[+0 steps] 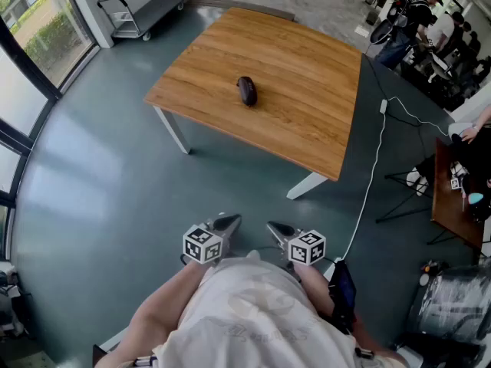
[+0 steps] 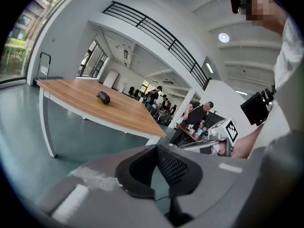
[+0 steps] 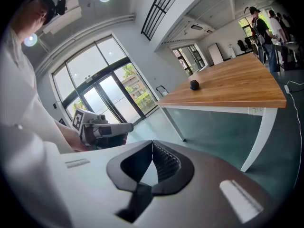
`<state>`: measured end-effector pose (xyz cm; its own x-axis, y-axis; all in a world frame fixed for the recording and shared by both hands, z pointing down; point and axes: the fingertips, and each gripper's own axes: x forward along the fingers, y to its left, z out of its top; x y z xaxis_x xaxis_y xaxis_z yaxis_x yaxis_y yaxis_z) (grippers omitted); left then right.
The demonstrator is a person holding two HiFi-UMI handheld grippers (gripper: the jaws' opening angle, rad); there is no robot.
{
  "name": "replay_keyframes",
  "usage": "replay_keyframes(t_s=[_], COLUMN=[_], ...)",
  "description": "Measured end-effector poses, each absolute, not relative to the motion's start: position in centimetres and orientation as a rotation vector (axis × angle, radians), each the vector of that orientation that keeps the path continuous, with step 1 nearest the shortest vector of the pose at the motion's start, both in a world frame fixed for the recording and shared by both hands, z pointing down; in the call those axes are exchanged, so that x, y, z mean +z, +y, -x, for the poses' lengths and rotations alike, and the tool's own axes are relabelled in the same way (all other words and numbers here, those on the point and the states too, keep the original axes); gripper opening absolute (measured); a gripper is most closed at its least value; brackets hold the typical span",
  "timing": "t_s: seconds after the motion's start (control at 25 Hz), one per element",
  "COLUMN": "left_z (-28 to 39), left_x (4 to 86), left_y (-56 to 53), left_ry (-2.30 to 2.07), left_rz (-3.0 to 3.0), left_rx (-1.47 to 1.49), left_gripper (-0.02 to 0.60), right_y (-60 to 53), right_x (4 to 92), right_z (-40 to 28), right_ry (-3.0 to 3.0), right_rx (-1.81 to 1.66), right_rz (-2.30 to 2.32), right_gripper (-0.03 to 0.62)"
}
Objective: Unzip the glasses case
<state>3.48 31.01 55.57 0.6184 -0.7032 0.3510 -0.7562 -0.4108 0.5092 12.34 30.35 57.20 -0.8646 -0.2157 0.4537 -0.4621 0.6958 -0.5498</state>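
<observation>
White T-shirt (image 1: pixel 257 317), grey left claw (image 1: pixel 229 221), right claw (image 1: pixel 278 228)

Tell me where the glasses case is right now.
In the head view the glasses case lies alone near the middle of the wooden table, far ahead of the left hand-held gripper and the right hand-held gripper.

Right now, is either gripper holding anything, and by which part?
Nothing held. Left gripper and right gripper both have jaws together, empty; the glasses case lies apart on the table.
</observation>
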Motion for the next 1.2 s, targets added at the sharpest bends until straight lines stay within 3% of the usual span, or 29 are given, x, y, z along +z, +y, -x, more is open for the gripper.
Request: replay_keyframes(t_s=[0.76,1.2], left_z=[9.9,12.1], left_x=[57.6,56.7], left_y=[21.0,15.0], left_ry=[-1.165,-0.936], left_rz=[-2.130,-2.267], left_rx=[0.052,0.060], left_gripper=[0.002,0.002], right_y=[21.1,16.1], right_x=[57.8,57.6], right_z=[0.5,3.7], right_ry=[-2.512,-2.482], right_rx=[0.929,0.920], right_rz=[-0.504,-0.689], right_gripper=[0.009,0.009])
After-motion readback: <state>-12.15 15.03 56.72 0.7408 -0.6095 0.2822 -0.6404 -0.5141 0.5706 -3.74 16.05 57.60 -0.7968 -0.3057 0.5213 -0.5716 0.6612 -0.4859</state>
